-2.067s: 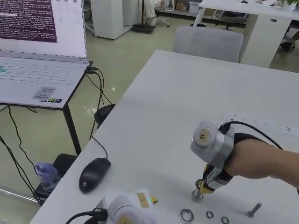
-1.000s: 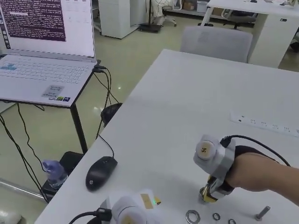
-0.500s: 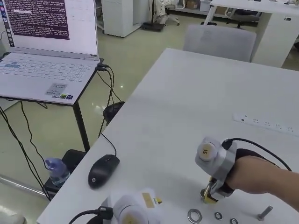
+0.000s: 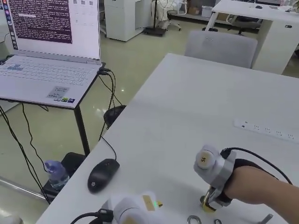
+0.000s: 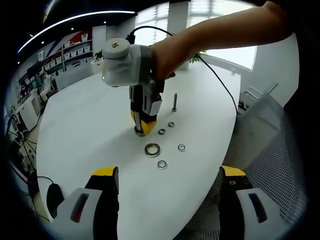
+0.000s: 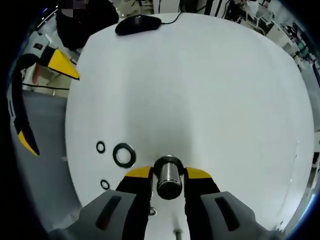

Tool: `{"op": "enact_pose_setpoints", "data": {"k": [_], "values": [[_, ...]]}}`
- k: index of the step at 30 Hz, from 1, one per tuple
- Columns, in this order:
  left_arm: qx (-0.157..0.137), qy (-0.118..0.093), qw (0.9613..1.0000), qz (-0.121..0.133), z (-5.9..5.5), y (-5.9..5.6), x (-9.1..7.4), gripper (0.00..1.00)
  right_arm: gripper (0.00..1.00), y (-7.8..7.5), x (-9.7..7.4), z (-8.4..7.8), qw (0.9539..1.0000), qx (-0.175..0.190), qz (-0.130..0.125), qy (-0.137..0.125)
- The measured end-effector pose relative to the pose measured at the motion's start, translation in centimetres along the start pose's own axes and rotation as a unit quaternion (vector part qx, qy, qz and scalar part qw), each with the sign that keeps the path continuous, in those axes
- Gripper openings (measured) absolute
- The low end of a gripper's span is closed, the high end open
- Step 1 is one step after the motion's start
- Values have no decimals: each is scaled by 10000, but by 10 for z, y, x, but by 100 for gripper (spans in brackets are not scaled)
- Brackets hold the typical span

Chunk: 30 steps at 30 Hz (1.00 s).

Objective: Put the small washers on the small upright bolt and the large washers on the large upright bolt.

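My right gripper [image 6: 168, 171] points down at the table and is shut on the large upright bolt [image 6: 168, 186], whose round end shows between the yellow-tipped jaws. In the left gripper view the right gripper [image 5: 142, 127] stands at the table with the small upright bolt [image 5: 174, 101] just beyond it. One large washer [image 5: 153, 149] [image 6: 124, 155] lies flat close to the bolt, with several small washers [image 5: 162, 131] [image 6: 100, 147] around it. My left gripper [image 5: 167, 172] hovers open and holds nothing, a short way from the washers. In the head view the right gripper [image 4: 208, 204] is at the bottom right.
A black mouse [image 4: 103, 173] with its cable lies near the white table's [image 4: 196, 107] left edge. A laptop [image 4: 44, 70] stands on a side stand to the left. A power strip [image 4: 266, 129] lies at the far right, and a grey chair [image 4: 219, 46] is behind the table.
The head view has shifted with the person. The right gripper stays at the large bolt, and the washers lie where they were.
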State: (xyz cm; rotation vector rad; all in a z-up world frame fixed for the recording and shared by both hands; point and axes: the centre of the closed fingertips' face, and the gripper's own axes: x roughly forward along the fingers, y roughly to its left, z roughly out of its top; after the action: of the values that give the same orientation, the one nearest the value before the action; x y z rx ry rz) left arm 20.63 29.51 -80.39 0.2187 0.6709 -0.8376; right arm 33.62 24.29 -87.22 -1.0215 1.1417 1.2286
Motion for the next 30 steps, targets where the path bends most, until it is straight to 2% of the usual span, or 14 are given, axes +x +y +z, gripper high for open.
{"op": "enact_pose_setpoints", "data": {"k": [7,12,21,23,24,27,28,30], "values": [[-4,37,10000,-14,-3,-2,-1,82,26,0,-2,-3,10000,-6,57,-13],[8,28,10000,-4,-2,-1,-2,81,34,1,-3,-1,9999,29,73,-112],[6,12,10000,24,2,0,-3,81,36,3,-21,-6,9996,193,42,-213],[21,-6,10000,23,3,0,-3,81,37,5,-27,-8,9992,298,60,-266],[20,-12,10000,26,4,0,-3,81,38,8,-30,-8,9983,470,83,-326],[-14,-40,10000,50,5,0,-3,81,40,19,-36,-14,9960,776,269,-345],[-36,-49,10000,46,5,0,-3,81,40,19,-36,-15,9965,710,259,-353],[-34,-37,10000,47,4,-1,-2,81,40,20,-37,-17,9955,843,231,-363]]}}
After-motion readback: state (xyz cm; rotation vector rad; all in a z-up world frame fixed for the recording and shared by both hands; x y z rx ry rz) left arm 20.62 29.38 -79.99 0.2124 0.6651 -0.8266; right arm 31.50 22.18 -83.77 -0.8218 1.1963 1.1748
